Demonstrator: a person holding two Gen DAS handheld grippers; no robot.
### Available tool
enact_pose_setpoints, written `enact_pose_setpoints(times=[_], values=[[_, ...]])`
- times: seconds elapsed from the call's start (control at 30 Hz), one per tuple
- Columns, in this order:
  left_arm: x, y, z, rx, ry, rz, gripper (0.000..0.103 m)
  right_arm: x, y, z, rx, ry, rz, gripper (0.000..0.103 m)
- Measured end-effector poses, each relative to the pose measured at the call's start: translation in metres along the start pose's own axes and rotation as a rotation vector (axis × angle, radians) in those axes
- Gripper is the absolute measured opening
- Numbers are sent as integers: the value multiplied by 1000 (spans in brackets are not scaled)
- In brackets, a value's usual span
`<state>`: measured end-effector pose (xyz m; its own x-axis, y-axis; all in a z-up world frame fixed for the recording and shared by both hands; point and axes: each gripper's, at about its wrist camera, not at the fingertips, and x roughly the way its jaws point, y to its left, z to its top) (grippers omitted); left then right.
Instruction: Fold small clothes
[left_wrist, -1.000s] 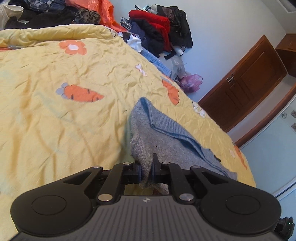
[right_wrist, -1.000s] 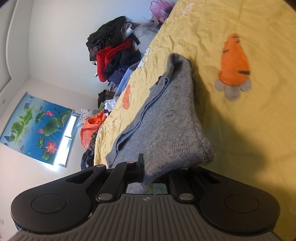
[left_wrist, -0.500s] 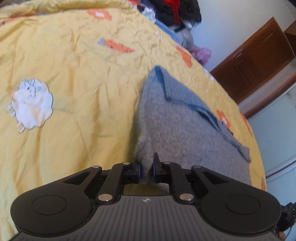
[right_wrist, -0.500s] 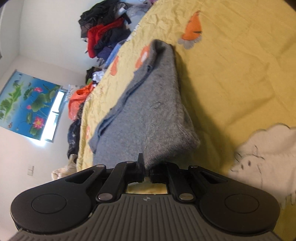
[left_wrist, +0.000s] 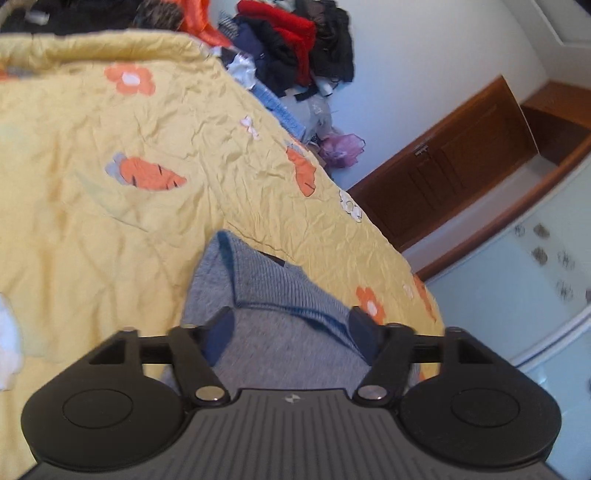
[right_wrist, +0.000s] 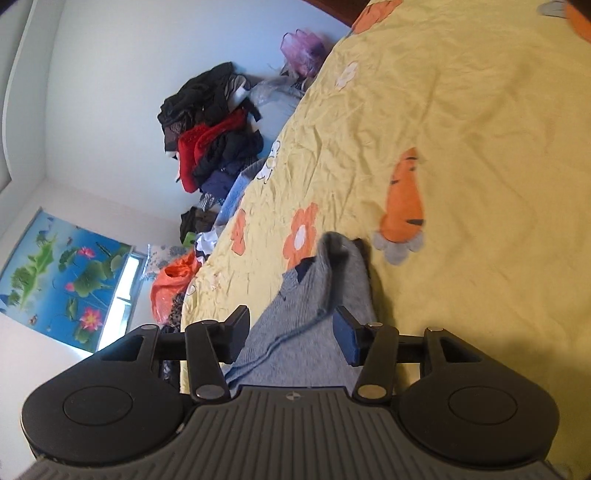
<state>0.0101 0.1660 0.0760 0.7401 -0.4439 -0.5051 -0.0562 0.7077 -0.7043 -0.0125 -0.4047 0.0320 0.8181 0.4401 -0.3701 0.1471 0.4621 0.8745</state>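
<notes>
A small grey knit garment (left_wrist: 266, 295) with a blue ribbed edge lies folded on the yellow bedspread (left_wrist: 92, 229). My left gripper (left_wrist: 290, 328) hovers over its near end, jaws opening, pads clear of the cloth that lies below and between them. In the right wrist view the same garment (right_wrist: 314, 314) stretches away from my right gripper (right_wrist: 291, 330), whose jaws are also opening, with the fabric lying loose between the pads and not pinched.
A heap of red, black and dark blue clothes (left_wrist: 295, 40) is piled at the far end of the bed. Brown wooden doors (left_wrist: 461, 158) stand beyond the bed's right side. An orange bag (right_wrist: 173, 284) and a lotus picture (right_wrist: 62, 277) sit by the wall.
Both grippers were shut on the garment's near edge, drew it along the bed, then let go and opened. The garment now lies flat on the bedspread.
</notes>
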Motion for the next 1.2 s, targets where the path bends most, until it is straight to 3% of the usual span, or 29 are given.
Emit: enact_pose_setpoints(times=[0.17, 0.3, 0.33, 0.37, 0.4, 0.47, 0.5, 0.57, 0.67, 0.73, 0.83, 0.9, 0.97, 1.07, 1.2], values=[[72, 19, 12, -122, 104, 60, 70, 51, -1, 8, -7, 56, -80, 58], [92, 20, 21, -128, 97, 82, 67, 69, 6, 9, -43, 87, -88, 58], [93, 19, 24, -128, 81, 85, 60, 70, 7, 9, -44, 86, -81, 57], [96, 17, 27, -120, 78, 83, 36, 72, 7, 11, -47, 88, -78, 53], [100, 16, 30, -108, 89, 83, 19, 75, 8, 12, -54, 97, -81, 47], [109, 13, 36, -89, 99, 89, 9, 82, 7, 17, -52, 118, -85, 23], [113, 12, 39, -79, 95, 97, 6, 86, 6, 20, -43, 123, -81, 17], [118, 12, 45, -87, 72, 110, 6, 88, 1, 26, 0, 98, -63, 16], [117, 27, 55, -213, -5, 85, 6, 83, -13, 34, 139, -4, -5, 17], [113, 44, 57, -338, -54, 77, 6, 77, -24, 37, 234, -85, 9, 26], [98, 49, 53, -360, -101, 25, 16, 68, -27, 36, 269, -102, 61, 66], [93, 37, 50, -265, -96, 54, 45, 65, -17, 32, 201, -84, 56, 71], [96, 17, 46, -135, -87, 96, 67, 68, -1, 26, 109, -68, 38, 71], [112, -14, 39, 34, -65, 115, 67, 81, 26, 18, -36, -42, -15, 71], [151, -48, 24, 282, -38, 229, 67, 105, 59, 0, -321, -46, -172, 71]])
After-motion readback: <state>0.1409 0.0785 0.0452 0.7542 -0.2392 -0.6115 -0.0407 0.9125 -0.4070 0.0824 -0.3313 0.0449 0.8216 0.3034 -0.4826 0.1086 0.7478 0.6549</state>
